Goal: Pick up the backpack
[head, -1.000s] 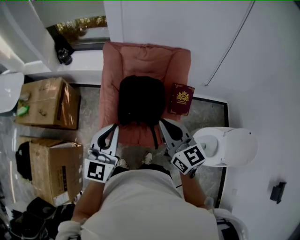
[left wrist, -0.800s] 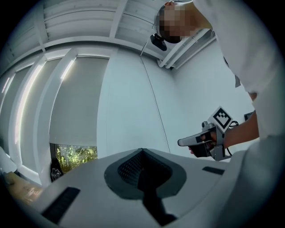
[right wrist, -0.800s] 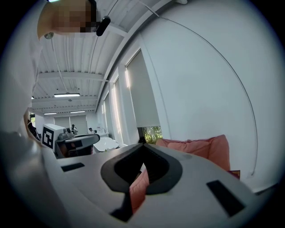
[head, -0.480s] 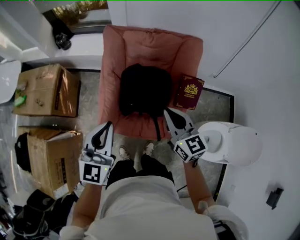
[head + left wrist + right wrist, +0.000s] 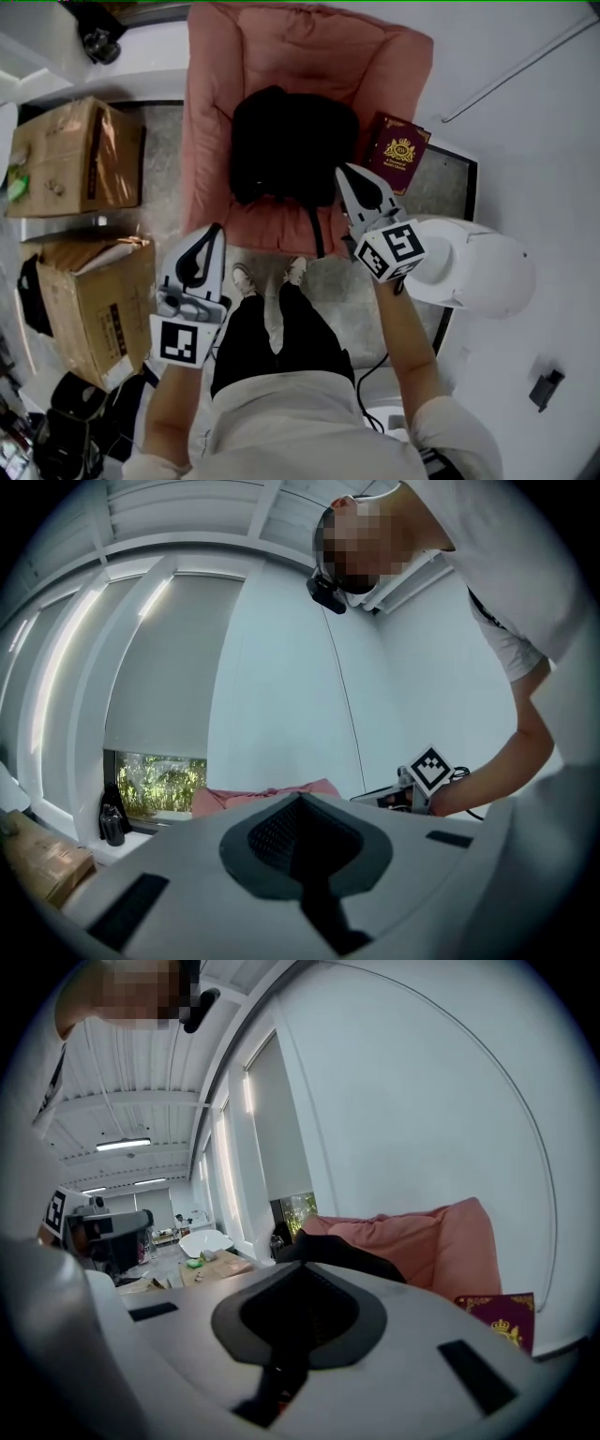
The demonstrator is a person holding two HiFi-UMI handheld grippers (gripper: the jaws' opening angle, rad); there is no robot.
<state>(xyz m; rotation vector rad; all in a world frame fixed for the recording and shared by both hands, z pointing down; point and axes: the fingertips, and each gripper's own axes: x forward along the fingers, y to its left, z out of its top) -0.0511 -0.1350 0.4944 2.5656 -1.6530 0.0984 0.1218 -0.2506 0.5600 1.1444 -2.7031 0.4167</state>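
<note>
Head view alone: backpack strap (image 5: pixel 316 236)

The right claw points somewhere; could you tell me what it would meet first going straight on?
Most likely the black fabric backpack on the pink cushioned armchair; depth is unclear.

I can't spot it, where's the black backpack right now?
In the head view the backpack lies top middle on the pink seat, left of the red book, just beyond the right tongs.

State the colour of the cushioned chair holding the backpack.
The chair is salmon pink; head view shows it best.
</note>
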